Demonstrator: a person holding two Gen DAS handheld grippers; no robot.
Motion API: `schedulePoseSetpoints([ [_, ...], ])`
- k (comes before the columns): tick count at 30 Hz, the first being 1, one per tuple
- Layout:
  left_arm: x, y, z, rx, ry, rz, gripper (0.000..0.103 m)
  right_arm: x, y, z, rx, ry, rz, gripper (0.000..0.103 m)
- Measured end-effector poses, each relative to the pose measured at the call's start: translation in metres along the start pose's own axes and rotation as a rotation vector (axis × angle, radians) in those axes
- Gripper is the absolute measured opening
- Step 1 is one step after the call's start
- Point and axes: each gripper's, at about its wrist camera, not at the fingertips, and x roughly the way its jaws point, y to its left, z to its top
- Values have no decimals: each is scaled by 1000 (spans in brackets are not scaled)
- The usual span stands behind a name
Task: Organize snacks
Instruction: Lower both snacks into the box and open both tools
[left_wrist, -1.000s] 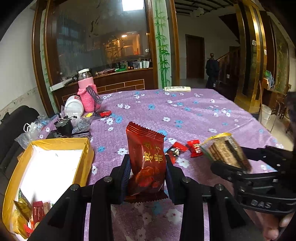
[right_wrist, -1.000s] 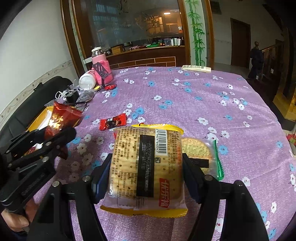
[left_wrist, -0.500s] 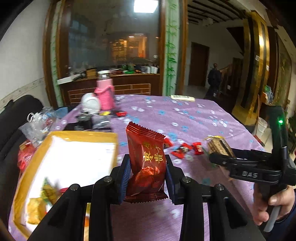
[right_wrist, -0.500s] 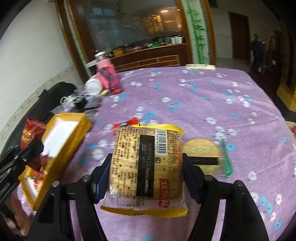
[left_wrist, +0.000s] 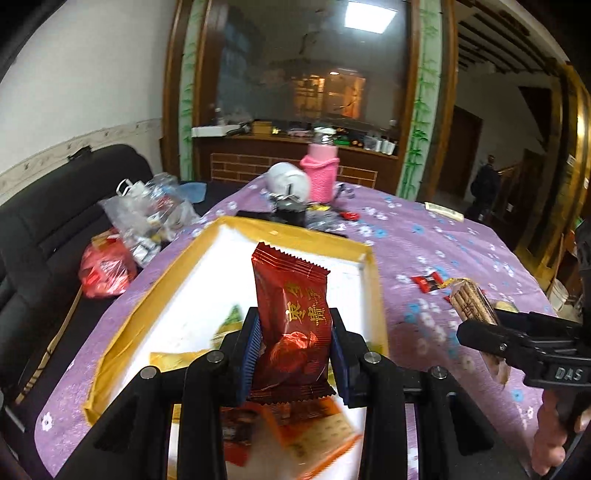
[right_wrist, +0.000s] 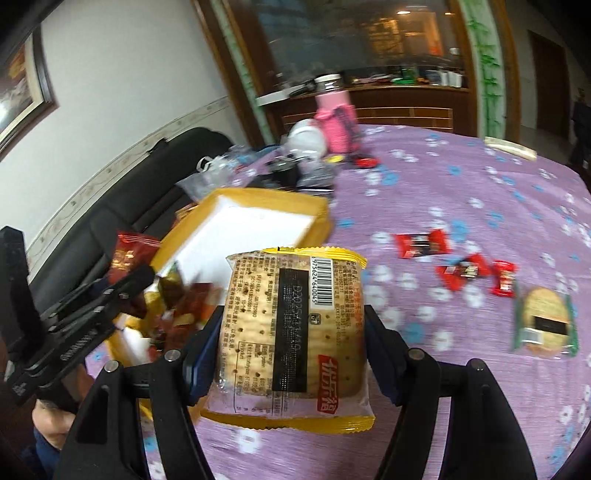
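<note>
Over the yellow box (left_wrist: 369, 266), left gripper (left_wrist: 293, 354) grips red packet (left_wrist: 291, 317)

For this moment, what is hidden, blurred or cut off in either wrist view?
- Left wrist: the snacks in the yellow box are motion-blurred and partly hidden behind the red packet and the left gripper.
- Right wrist: the cracker pack in the right gripper covers the box's near corner.
- Printed text on both packets is illegible.

A home: floral-clothed dining table (right_wrist: 480, 192), black sofa (left_wrist: 55, 206).
</note>
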Motion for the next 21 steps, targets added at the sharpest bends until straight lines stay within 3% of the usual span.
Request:
schedulePoseSetpoints([
  [8,9,25,-16,-50,29,16,36,25,53,6,-77,24,42,70],
  [21,19,40,-27,-47,38,56,36,73,74,6,-85,98,35,70],
])
